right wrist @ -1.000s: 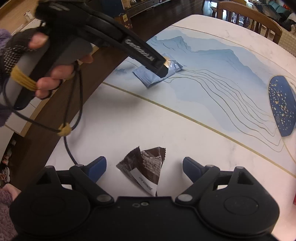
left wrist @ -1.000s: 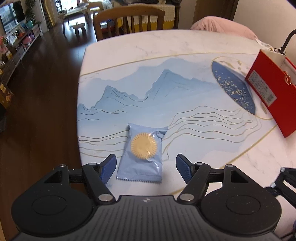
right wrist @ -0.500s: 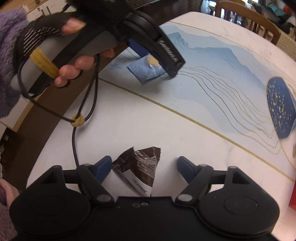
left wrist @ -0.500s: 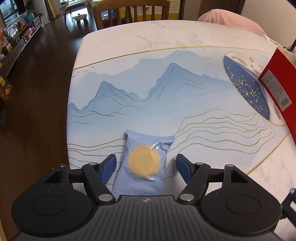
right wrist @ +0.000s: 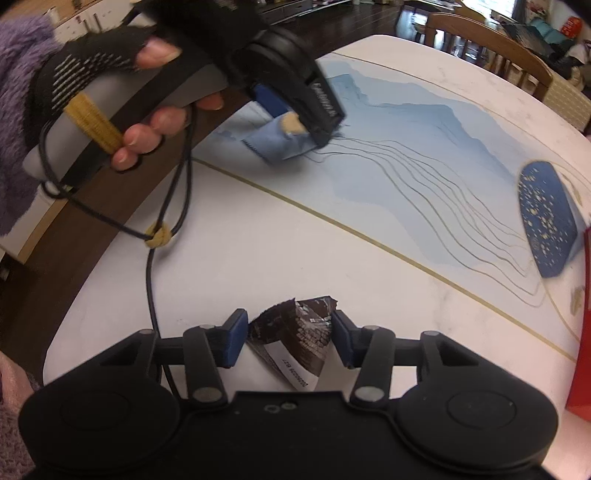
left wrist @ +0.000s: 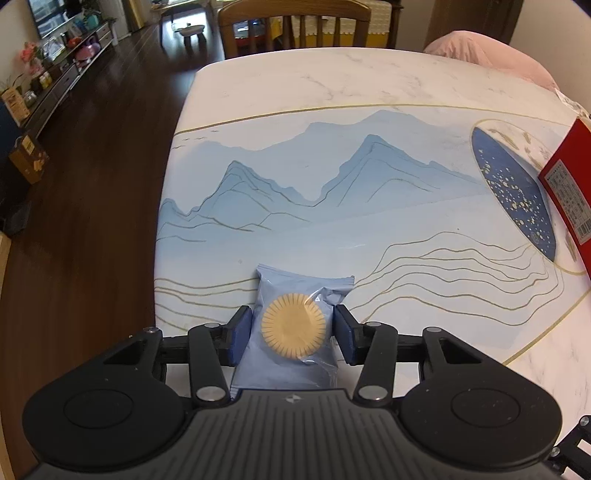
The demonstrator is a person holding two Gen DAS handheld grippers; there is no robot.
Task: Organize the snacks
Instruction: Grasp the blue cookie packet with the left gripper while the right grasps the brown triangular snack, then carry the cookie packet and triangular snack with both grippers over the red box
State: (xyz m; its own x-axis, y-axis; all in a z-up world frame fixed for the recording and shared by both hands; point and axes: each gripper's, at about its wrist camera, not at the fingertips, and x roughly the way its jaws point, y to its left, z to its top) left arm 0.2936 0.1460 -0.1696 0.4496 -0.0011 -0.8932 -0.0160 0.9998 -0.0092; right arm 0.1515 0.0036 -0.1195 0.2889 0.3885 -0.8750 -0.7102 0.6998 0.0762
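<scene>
A light blue snack packet (left wrist: 295, 328) with a round yellow biscuit lies near the table's left edge. My left gripper (left wrist: 293, 330) has its blue pads closed against both sides of it. It also shows in the right wrist view (right wrist: 280, 140), held by the left gripper (right wrist: 295, 110). A dark brown triangular snack packet (right wrist: 295, 336) lies near the table's front edge. My right gripper (right wrist: 288, 338) has its pads pressed on both sides of it. A red box (left wrist: 569, 192) stands at the right.
The marble table (left wrist: 332, 85) has a blue mountain print and a dark blue oval (left wrist: 513, 195). A wooden chair (left wrist: 291, 26) stands at the far end, a pink cushion (left wrist: 484, 55) beside it. A black cable (right wrist: 151, 266) hangs from the left gripper.
Both grippers moved forward over their packets and closed from wide open onto them: the left on the blue packet, the right on the brown one.
</scene>
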